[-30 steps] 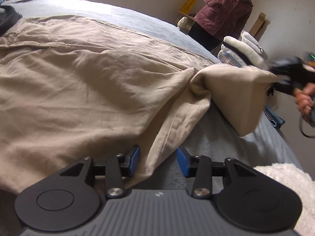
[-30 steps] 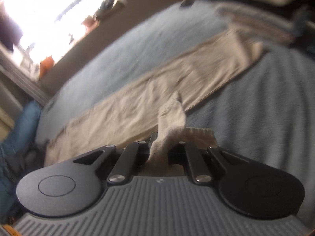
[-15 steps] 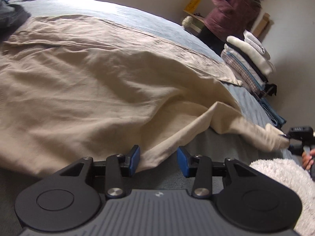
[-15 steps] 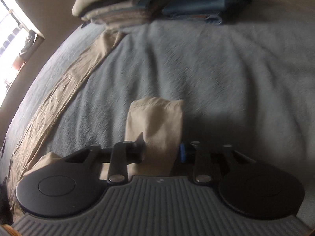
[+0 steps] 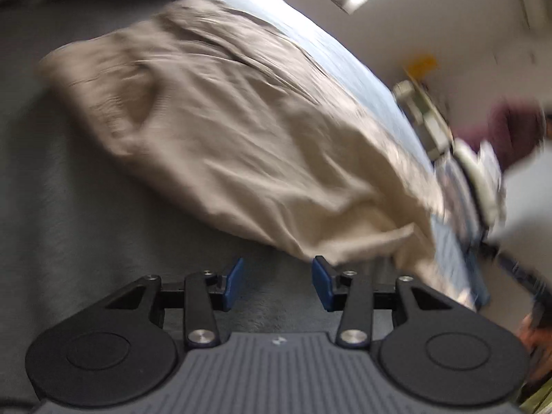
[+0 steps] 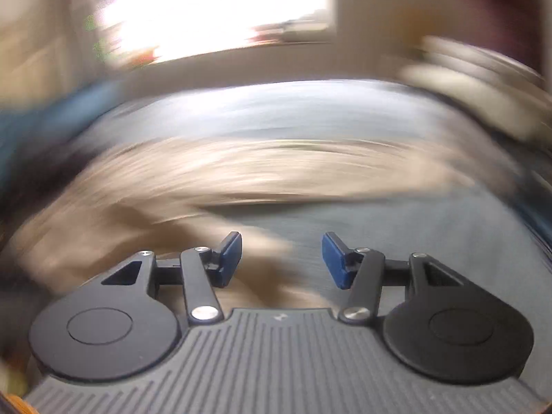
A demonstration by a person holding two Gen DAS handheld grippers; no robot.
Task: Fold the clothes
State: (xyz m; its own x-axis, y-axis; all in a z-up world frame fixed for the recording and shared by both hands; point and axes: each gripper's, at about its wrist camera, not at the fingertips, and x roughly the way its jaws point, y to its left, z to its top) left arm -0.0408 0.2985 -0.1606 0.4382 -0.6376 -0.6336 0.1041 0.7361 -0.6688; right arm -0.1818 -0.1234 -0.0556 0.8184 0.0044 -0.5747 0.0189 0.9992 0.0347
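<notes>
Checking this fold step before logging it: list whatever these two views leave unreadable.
- Beige garment: right wrist view smears it with motion blur, so its fold lines are unreadable; the left wrist view shows it softly.
- Stack of folded clothes: blurred in both views; items cannot be counted.
- Person in a maroon coat: cut off by the left view's right edge.
- Window: overexposed, nothing readable outside.

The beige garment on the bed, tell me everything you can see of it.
The beige garment looks like thin, wrinkled woven cloth, maybe linen or cotton. It lies spread flat across the grey-blue bed cover, creased throughout, its near edge rumpled into soft folds. Motion blur hides seams and details, so its type is unclear. Neither gripper holds it: the left gripper sits just short of its edge, jaws opening, nothing between them.
</notes>
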